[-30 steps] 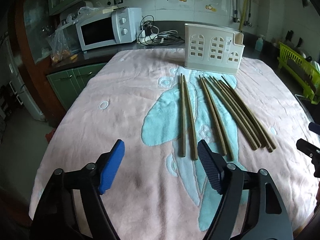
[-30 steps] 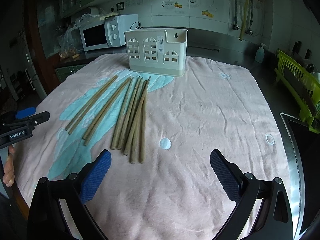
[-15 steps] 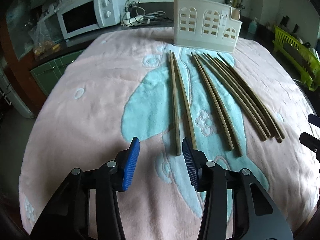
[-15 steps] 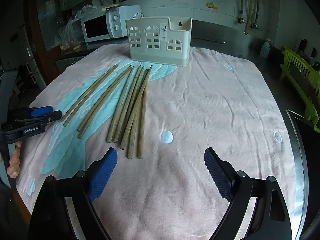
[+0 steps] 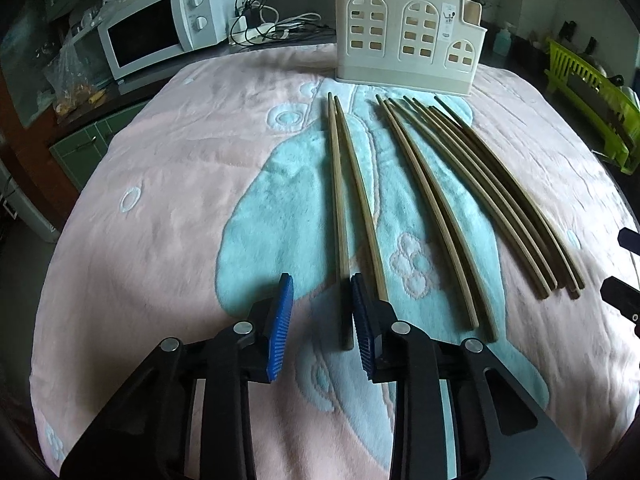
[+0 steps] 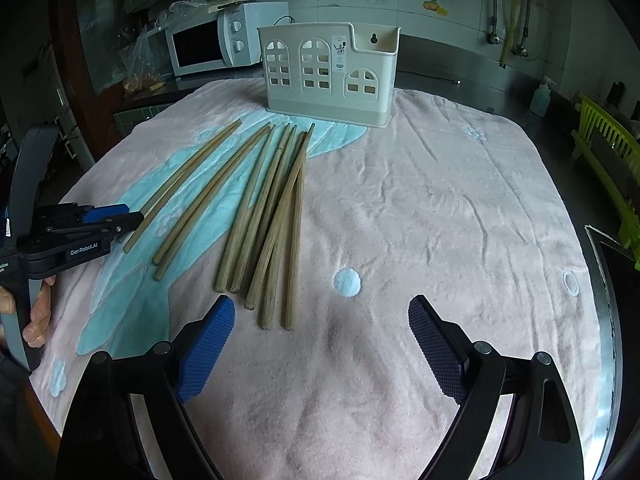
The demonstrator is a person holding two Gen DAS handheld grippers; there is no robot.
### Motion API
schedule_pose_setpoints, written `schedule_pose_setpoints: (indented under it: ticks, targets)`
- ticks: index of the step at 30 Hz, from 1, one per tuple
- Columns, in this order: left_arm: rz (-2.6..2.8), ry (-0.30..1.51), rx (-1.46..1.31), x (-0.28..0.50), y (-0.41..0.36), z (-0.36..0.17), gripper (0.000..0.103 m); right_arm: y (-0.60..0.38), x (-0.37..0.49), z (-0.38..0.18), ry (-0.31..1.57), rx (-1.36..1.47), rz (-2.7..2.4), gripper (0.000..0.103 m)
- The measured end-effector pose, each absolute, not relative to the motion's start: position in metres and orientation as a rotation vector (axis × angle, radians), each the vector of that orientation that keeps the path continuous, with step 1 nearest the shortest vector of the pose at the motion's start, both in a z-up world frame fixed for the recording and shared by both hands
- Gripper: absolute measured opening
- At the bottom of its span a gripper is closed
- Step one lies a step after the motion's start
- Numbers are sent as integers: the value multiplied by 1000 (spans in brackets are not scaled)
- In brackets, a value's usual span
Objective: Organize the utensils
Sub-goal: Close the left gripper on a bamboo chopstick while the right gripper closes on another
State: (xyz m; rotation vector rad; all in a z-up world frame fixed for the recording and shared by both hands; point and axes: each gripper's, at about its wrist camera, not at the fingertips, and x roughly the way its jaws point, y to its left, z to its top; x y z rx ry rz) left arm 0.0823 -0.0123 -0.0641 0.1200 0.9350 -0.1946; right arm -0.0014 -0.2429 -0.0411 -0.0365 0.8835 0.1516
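Observation:
Several bamboo chopsticks lie on a pink and teal towel (image 5: pixel 160 208) in front of a cream utensil holder (image 5: pixel 408 56) (image 6: pixel 328 76). My left gripper (image 5: pixel 320 292) hangs low over the near ends of the leftmost pair (image 5: pixel 340 200). Its jaws are closing. One chopstick's end lies between them beside the right pad (image 5: pixel 360 320); the left pad stands apart from it. In the right wrist view the left gripper (image 6: pixel 132 216) shows at that pair's end. My right gripper (image 6: pixel 320 320) is open, just short of the right-hand bundle (image 6: pixel 276 220), with only towel between its fingers.
A white microwave (image 5: pixel 160 36) and a tangle of cables (image 5: pixel 272 28) sit behind the towel at the left. A green dish rack (image 6: pixel 612 168) stands far right, past a metal sink edge (image 6: pixel 608 280). A hand (image 6: pixel 36 316) holds the left gripper's grip.
My left gripper has moved forward and down to the near ends of the leftmost chopsticks, and its jaws have narrowed a lot. The right gripper has crept slightly toward the bundle.

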Motion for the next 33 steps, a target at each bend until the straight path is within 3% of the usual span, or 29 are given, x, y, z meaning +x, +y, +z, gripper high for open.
schedule_pose_setpoints:
  ticks: [2, 4, 7, 14, 29, 33]
  targets:
    - [-194, 932, 118, 84, -13, -64, 28, -242, 0, -42, 886, -38, 152, 85]
    - [-194, 929, 115, 86, -13, -65, 26, -242, 1, -45, 897, -34, 161, 74]
    - [-201, 927, 108, 88, -13, -64, 23, -241, 4, -48, 912, -35, 156, 72]
    - [-198, 926, 100, 90, -11, -63, 6, -248, 6, -52, 926, -9, 150, 59]
    - [-200, 933, 136, 90, -13, -64, 7, -234, 22, -60, 955, -32, 187, 24]
    - [-197, 934, 126, 90, -12, -64, 7, -229, 29, -64, 965, -40, 198, 18]
